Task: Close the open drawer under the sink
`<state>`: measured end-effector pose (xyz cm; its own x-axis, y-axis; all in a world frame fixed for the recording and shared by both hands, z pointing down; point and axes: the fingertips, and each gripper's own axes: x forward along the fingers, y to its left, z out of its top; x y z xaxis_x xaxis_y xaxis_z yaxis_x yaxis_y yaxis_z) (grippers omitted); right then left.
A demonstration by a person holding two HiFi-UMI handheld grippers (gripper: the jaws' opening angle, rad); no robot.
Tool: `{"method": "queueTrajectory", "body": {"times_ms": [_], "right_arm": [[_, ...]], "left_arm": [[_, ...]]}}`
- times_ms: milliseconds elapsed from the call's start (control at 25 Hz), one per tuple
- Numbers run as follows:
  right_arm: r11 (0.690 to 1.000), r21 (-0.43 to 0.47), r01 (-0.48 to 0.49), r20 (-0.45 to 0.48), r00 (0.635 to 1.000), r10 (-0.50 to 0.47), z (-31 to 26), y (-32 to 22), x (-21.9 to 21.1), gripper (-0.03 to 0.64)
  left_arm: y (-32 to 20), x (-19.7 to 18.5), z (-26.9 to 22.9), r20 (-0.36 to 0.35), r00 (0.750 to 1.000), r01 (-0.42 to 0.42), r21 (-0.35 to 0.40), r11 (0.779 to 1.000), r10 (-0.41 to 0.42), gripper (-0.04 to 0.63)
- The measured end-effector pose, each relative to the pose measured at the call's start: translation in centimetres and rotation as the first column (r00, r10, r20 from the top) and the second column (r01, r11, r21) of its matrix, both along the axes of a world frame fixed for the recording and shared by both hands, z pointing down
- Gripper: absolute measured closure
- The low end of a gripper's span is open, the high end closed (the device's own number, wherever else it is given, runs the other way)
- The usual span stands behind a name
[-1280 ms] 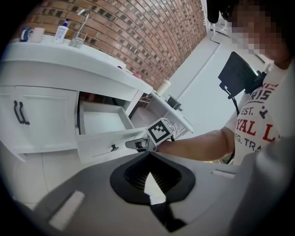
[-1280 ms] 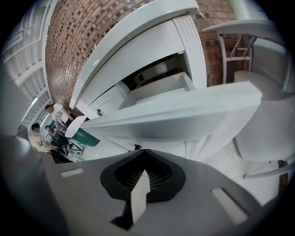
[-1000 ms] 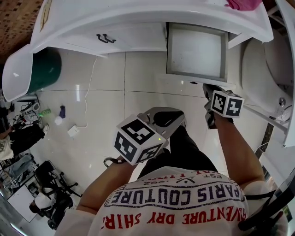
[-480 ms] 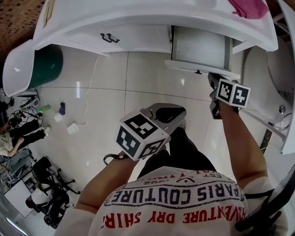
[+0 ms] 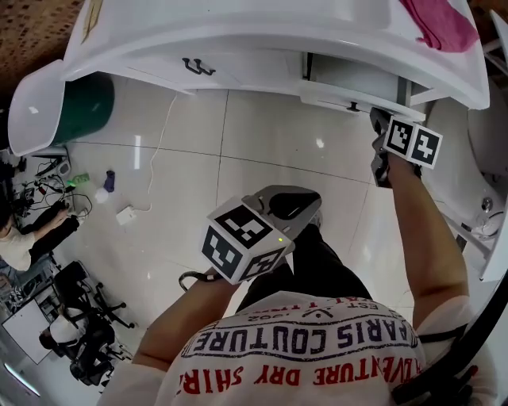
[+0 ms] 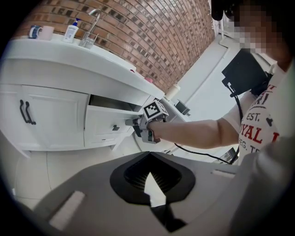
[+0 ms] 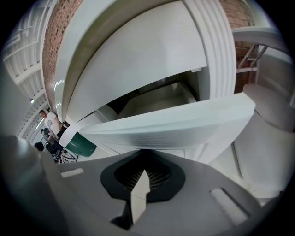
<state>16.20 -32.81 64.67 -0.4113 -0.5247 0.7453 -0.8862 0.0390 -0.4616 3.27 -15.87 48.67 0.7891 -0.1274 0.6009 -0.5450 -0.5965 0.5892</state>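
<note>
The white drawer [image 5: 353, 101] under the sink counter stands only slightly open; a narrow strip of its inside [image 7: 156, 99] still shows. My right gripper [image 5: 381, 120] is shut and empty, its tips against the drawer front [image 7: 184, 124]. The left gripper view shows this from the side, with the right gripper [image 6: 138, 127] at the drawer [image 6: 108, 125]. My left gripper [image 5: 290, 203] hangs shut and empty over the floor, well back from the vanity, above the person's leg. Its jaws [image 6: 150, 182] point toward the cabinet.
A pink cloth [image 5: 440, 24] lies on the counter at the right. A green bin [image 5: 79, 111] stands left of the vanity. Black door handles [image 5: 198, 67] sit on the cabinet door. A white adapter [image 5: 127, 216] with its cable lies on the tiled floor. A toilet [image 5: 486, 135] is at the right.
The drawer has slid from wide open to almost closed, with my right gripper moving forward against its front. My left gripper has stayed about where it was.
</note>
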Motion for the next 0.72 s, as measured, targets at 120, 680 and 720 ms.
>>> {"method": "queueTrajectory", "body": {"times_ms": [120,680,720], "right_arm": [[1.0,0.011,-0.006,0.0,1.0,0.006,-0.1,-1.8,0.3,0.607],[1.0,-0.021,-0.019,-0.023,1.0,0.019,0.5,-6.7,0.8,0.607],[0.999,-0.026,-0.018,-0.02,1.0,0.018,0.5,-6.7,0.8,0.607]], "left_arm": [[0.0,0.0,0.2,0.005,1.0,0.008,-0.005,1.0,-0.008,0.606],[-0.1,-1.3,0.2,0.03,0.999,0.037,-0.011,0.999,-0.036,0.606],[-0.1,-1.4,0.2,0.031,0.999,0.034,-0.01,0.999,-0.034,0.606]]}}
